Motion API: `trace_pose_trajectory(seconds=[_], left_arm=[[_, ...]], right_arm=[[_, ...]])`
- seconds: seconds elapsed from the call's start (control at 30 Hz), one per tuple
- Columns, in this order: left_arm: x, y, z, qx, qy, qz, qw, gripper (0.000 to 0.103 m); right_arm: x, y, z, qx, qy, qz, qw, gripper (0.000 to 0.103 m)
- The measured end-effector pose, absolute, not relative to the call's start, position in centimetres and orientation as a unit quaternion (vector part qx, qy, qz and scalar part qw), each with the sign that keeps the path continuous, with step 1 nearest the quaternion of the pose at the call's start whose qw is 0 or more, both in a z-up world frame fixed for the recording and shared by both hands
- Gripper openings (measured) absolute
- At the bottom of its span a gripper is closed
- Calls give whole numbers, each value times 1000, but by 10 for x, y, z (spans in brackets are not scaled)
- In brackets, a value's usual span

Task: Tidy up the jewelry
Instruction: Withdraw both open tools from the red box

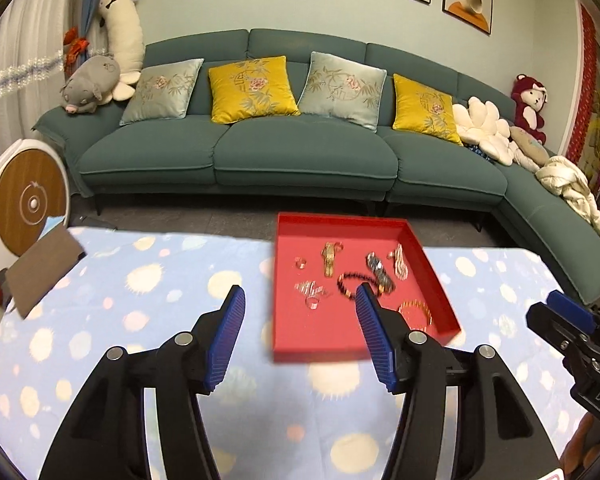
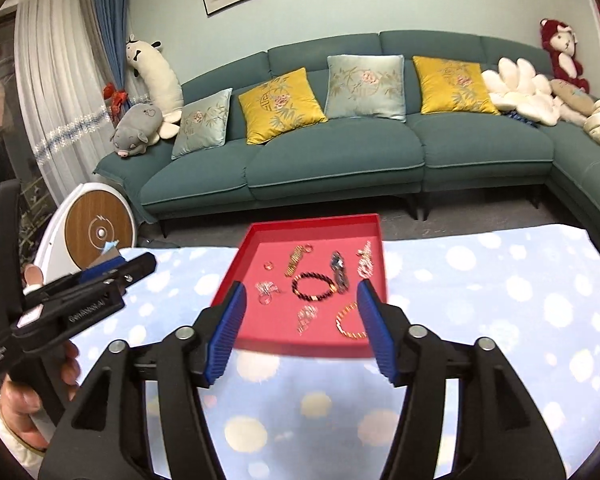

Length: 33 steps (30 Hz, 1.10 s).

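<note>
A red tray [image 1: 288, 320] [image 2: 256, 236] lies on the blue dotted tablecloth and holds several loose pieces of jewelry. Among them are a dark bead bracelet [image 1: 350, 278] [image 2: 314, 286], a gold watch [image 1: 329, 258] [image 2: 296, 260], a gold bangle [image 1: 416, 308] [image 2: 346, 320] and small silver rings [image 1: 312, 302]. My left gripper [image 1: 300, 296] is open and empty, above the tray's near left side. My right gripper [image 2: 302, 294] is open and empty, above the tray's near edge. Each gripper shows at the other view's edge [image 1: 568, 320] [image 2: 112, 276].
A brown flat pouch [image 1: 40, 270] lies at the table's far left corner. A round white and wood device [image 1: 28, 200] stands left of the table. A green sofa [image 1: 300, 160] with cushions and plush toys runs behind. The table edge lies just beyond the tray.
</note>
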<state>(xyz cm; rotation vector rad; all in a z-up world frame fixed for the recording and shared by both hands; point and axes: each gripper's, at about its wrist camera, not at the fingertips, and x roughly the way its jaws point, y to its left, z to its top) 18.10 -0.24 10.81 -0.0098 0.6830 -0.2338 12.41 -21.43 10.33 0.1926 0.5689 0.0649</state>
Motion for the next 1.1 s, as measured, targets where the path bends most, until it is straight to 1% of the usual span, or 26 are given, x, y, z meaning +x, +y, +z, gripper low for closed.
trace_pose_trajectory(seconds=[0.07, 0.1, 0.13, 0.37, 0.63, 0.7, 0.97, 1.0, 1.1], left_arm=[[166, 1, 99, -8, 340, -109, 934, 57], [160, 2, 94, -5, 346, -102, 933, 59], [154, 3, 88, -4, 353, -96, 931, 59], [133, 3, 58, -36, 382, -87, 919, 60], [155, -1, 35, -32, 399, -69, 914, 60], [164, -1, 32, -37, 403, -66, 912, 60], [171, -14, 32, 2, 395, -54, 917, 61], [171, -15, 33, 6, 393, -54, 918, 61], [168, -21, 35, 22, 383, -48, 922, 69]], right_arm=[[104, -211, 97, 83, 277, 15, 957, 64], [95, -210, 93, 81, 278, 11, 957, 71], [90, -208, 88, 82, 280, 10, 956, 74], [85, -205, 58, 87, 310, -3, 947, 77], [104, -202, 47, 83, 318, -27, 944, 84], [112, -199, 43, 73, 322, -28, 944, 84], [123, -190, 29, 52, 339, -26, 939, 85], [123, -189, 30, 49, 337, -27, 940, 87], [121, -190, 34, 49, 331, -29, 942, 88]])
